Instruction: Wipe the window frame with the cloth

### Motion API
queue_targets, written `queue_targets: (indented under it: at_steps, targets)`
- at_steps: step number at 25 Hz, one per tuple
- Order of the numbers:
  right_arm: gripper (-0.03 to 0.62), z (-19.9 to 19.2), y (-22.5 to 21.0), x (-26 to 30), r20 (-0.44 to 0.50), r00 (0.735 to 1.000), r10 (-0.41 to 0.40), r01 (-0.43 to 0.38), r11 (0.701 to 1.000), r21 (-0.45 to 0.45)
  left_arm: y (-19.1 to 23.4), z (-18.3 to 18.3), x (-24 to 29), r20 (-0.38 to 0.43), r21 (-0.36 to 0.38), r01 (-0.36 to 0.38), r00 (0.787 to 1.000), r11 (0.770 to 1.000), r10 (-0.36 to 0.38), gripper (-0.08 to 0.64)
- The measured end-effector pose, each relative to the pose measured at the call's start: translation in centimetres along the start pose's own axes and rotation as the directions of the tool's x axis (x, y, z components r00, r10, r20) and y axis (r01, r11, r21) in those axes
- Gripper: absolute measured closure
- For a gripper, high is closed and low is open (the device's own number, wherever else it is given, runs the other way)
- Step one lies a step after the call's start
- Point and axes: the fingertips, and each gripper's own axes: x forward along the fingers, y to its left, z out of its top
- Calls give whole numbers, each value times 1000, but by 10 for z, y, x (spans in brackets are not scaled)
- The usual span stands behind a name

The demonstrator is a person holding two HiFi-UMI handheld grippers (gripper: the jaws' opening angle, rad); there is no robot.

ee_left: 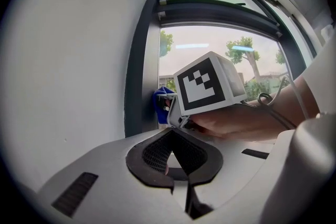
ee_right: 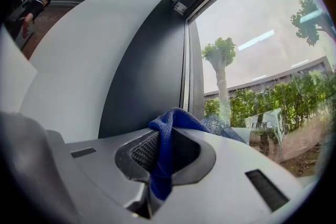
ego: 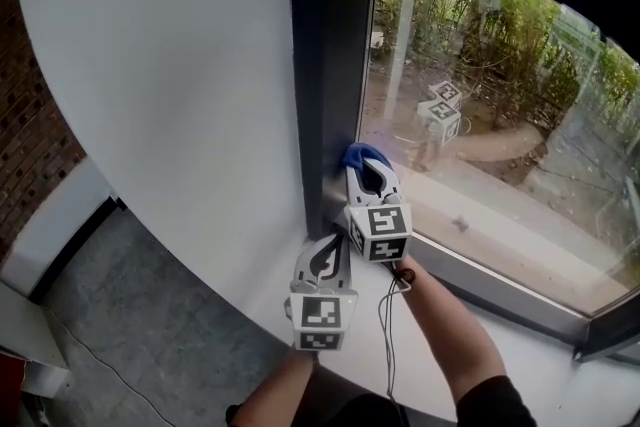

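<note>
The blue cloth [ego: 362,155] is pinched between the ribbed pads of the right gripper [ego: 366,177]. It is pressed into the bottom corner of the dark window frame [ego: 322,65], just below the centre of the head view, where the upright meets the lower rail beside the glass [ego: 480,95]. The left gripper [ego: 328,250] is held lower, at bottom centre, with its jaws drawn together on nothing. For a good wipe, the bunched cloth would best be led along the frame under even pressure and worked into the corner groove, with the hard jaw tips kept off frame and pane. The cloth appears soft, finely knitted and easily crumpled, so a firm pinch is advised. The frame looks smooth, matt and straight-edged, and the glass is reflective.
</note>
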Motion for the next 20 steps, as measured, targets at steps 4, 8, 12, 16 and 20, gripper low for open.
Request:
queue_targets:
  at_steps: [4,8,12,16,20]
  targets:
    - [569,-11,1,-2,-19,1000,4,-3,1000,22,8,-5,-2,-9,-22,-17,1000,1000,17,554]
    - [569,-18,0,-3,-24,1000,-3,4,999,37,17,-2,-3,3,-49,-40,999,998,41,554]
    - [569,-31,4,-2,-57,998,4,-2,999,34,14,-6,-3,-16,-27,-31,999,999,31,554]
    - [569,-52,7,-5,-105,994,9,-4,999,45,5,-9,-2,-28,-6,-9,1000,1000,9,554]
    - [569,-63,6,-6,-122,992,14,-7,998,58,5,-10,-2,-29,-9,-8,1000,1000,8,554]
